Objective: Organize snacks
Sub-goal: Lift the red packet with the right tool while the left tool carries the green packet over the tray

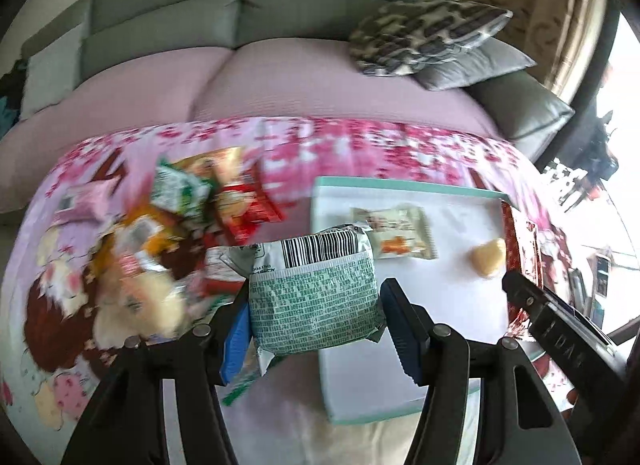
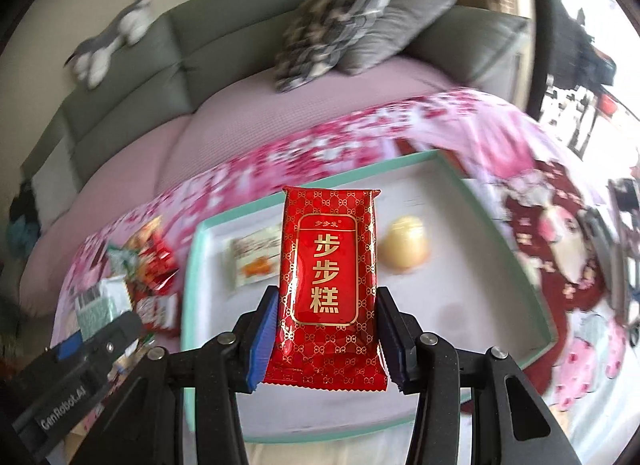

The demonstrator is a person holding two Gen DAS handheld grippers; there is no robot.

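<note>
My left gripper is shut on a green-and-white snack packet with a barcode, held above the left edge of a white tray with a teal rim. My right gripper is shut on a red packet with gold characters, held over the same tray. In the tray lie a pale wrapped snack and a round yellow one. A pile of mixed snack packets lies left of the tray on the pink patterned cloth.
The table stands in front of a sofa with a pink seat cover, grey-green backrests and patterned cushions. A plush toy lies on the backrest. The right gripper's body shows at the right edge of the left wrist view.
</note>
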